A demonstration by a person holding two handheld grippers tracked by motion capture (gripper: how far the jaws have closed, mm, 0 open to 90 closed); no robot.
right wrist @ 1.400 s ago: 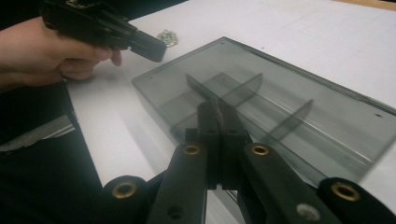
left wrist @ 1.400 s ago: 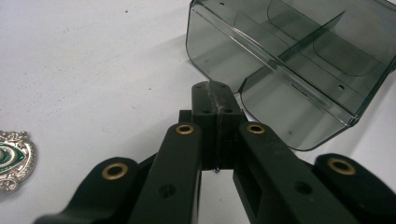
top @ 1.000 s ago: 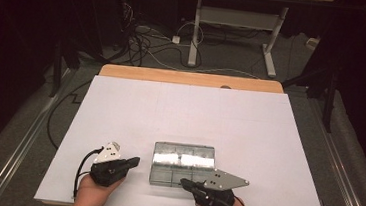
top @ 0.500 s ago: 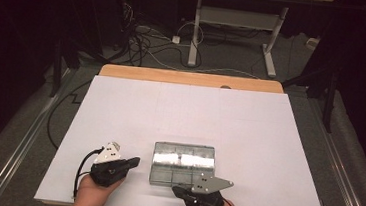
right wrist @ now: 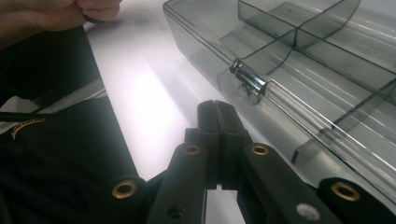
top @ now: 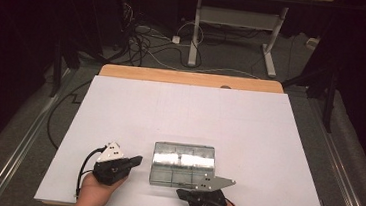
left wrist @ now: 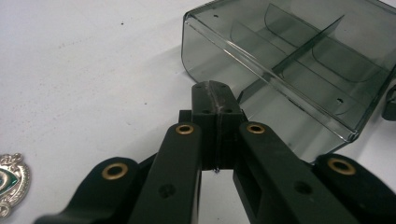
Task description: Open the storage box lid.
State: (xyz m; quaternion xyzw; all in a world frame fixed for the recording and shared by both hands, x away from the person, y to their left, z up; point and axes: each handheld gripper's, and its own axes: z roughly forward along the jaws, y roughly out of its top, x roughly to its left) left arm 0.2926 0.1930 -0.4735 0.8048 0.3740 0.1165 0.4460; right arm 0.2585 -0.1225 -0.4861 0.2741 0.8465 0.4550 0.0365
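A smoky clear plastic compartment box (top: 183, 164) lies on the white table top (top: 248, 134) near the front edge, lid closed. My left gripper (top: 137, 160) rests just left of the box, shut, tips pointing at its left side. In the left gripper view the shut left gripper (left wrist: 215, 89) ends a little short of the box (left wrist: 299, 60) corner. My right gripper (top: 180, 193) sits at the box's front edge, shut and empty. In the right gripper view the right gripper (right wrist: 215, 105) points toward the box's small latch (right wrist: 247, 82).
A silver charm (left wrist: 9, 179) lies on the table by the left gripper. A person's hand (right wrist: 51, 11) and dark clothing (right wrist: 46, 158) show left of the right gripper. A wooden edge (top: 188, 78) borders the far side; cables (top: 142, 34) and desk legs lie beyond.
The right gripper has sunk and slid slightly left along the box's front edge. The left gripper and the box have stayed put.
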